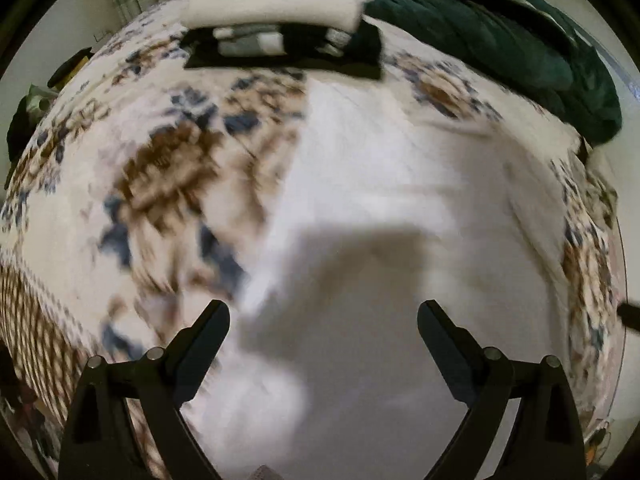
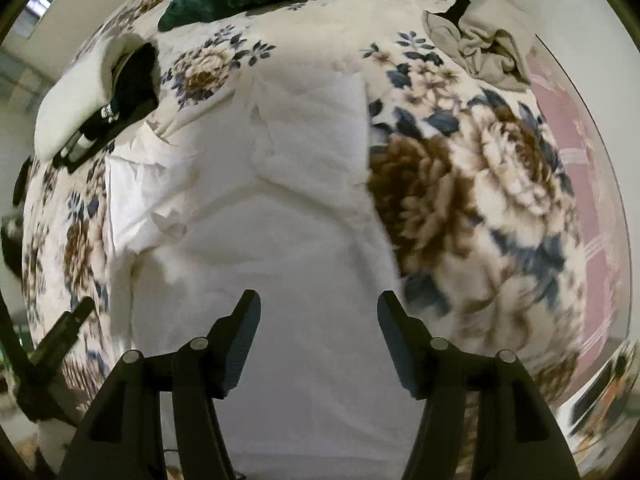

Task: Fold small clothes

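Observation:
A white garment lies spread flat on a flowered blanket. My left gripper is open and empty just above the garment's near left part; the view is blurred. In the right wrist view the same white garment shows with creases and a folded panel at its far side. My right gripper is open and empty over the garment's near edge. The left gripper shows at the left edge of that view.
A stack of folded clothes, black under white, lies at the far side of the bed, also in the right wrist view. A dark green quilt is bunched at the far right. Crumpled grey clothes lie far right. Pink sheet at the right edge.

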Motion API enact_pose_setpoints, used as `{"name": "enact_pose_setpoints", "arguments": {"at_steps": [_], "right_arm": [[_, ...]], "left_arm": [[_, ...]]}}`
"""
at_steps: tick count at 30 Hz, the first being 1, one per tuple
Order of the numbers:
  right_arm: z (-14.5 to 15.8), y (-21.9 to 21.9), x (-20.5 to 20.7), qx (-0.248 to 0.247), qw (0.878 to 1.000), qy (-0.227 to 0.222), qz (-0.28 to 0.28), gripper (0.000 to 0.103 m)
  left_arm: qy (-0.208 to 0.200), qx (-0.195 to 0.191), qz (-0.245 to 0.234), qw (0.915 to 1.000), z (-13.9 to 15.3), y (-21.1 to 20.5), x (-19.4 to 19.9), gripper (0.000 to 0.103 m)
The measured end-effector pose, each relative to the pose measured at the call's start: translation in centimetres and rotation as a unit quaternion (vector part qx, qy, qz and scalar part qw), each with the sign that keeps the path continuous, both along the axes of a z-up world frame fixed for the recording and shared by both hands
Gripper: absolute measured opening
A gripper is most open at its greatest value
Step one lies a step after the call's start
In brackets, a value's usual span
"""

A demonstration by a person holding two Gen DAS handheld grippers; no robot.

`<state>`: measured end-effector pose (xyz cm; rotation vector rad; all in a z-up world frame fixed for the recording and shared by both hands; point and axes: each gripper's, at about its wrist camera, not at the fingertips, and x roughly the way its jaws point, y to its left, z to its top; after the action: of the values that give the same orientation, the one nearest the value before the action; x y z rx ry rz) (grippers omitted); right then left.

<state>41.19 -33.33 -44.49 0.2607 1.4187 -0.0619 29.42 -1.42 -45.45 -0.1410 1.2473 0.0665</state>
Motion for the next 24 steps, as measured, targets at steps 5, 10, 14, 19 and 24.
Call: {"name": "enact_pose_setpoints", "arguments": {"at_steps": [5, 10, 14, 19, 24], "right_arm": [[-0.3, -6.6, 1.3, 0.040, 0.998, 0.027, 0.046, 0.063], [-1.9, -12.3, 3.9, 0.067, 0.990, 0.059, 0.105, 0.063], [-4.0, -15.5, 6.0, 0.068, 0.984, 0.079, 0.145, 0.063], [-6.5, -17.7, 7.8, 0.075, 0.977, 0.096, 0.173, 0.063], [-8.4, -17.5, 11.7, 0.135, 0.974, 0.083, 0.164, 0.063]], "left_arm": [[0.048, -0.007, 0.012, 0.9987, -0.8, -8.4, -5.6, 0.096], [0.103, -0.016, 0.023, 0.9943, -2.0, -17.6, -11.4, 0.096], [0.126, -0.039, 0.011, 0.9912, -3.7, -24.4, -14.8, 0.096], [0.142, -0.014, -0.019, 0.9896, -6.7, -30.1, -16.3, 0.096], [0.127, 0.021, -0.006, 0.9917, -9.8, -31.0, -16.2, 0.094]]}}
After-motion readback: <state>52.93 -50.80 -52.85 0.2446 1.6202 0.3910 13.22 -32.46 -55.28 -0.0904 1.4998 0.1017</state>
